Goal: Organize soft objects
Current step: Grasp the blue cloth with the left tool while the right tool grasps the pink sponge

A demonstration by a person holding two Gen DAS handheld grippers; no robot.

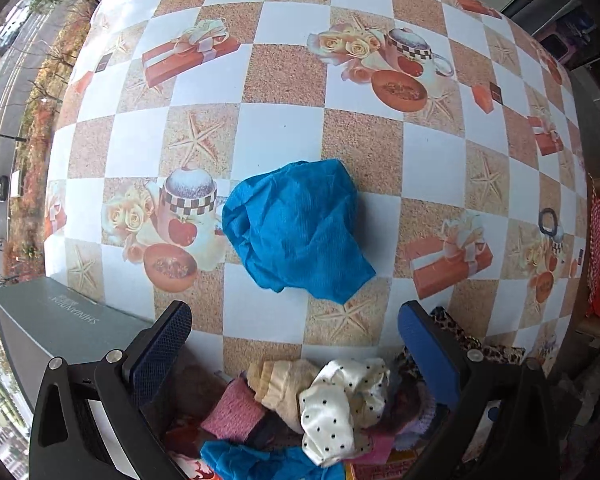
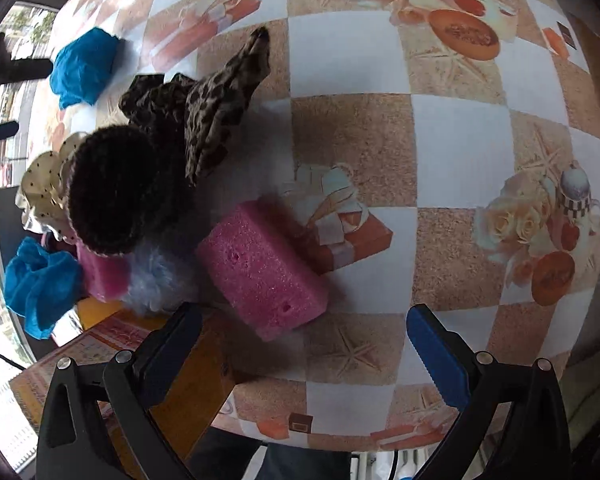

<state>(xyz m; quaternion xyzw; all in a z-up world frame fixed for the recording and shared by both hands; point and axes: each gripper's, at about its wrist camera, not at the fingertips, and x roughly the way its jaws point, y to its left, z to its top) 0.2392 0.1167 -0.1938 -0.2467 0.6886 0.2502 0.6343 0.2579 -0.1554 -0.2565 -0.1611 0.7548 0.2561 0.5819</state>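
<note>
Soft objects mostly unsorted — your job looks early. Blue cloth (image 1: 296, 232) lies alone mid-surface, just ahead of your left tool (image 1: 296, 344), apart from heap. Heap near you: polka-dot fabric (image 1: 340, 408), cream knit (image 1: 280, 384), pink sponge (image 2: 264, 268), leopard scarf (image 2: 204, 120), dark furry hat (image 2: 116, 196), second blue cloth (image 2: 40, 284) — piled loosely, some over orange box (image 2: 188, 384). Grey box (image 1: 60, 332) at left. Both tools spread wide, gripping nothing; right tool (image 2: 304, 344) hangs near pink sponge. Checkered surface (image 1: 284, 136) beyond is bare. Whether anything is already sorted — cannot tell.
</note>
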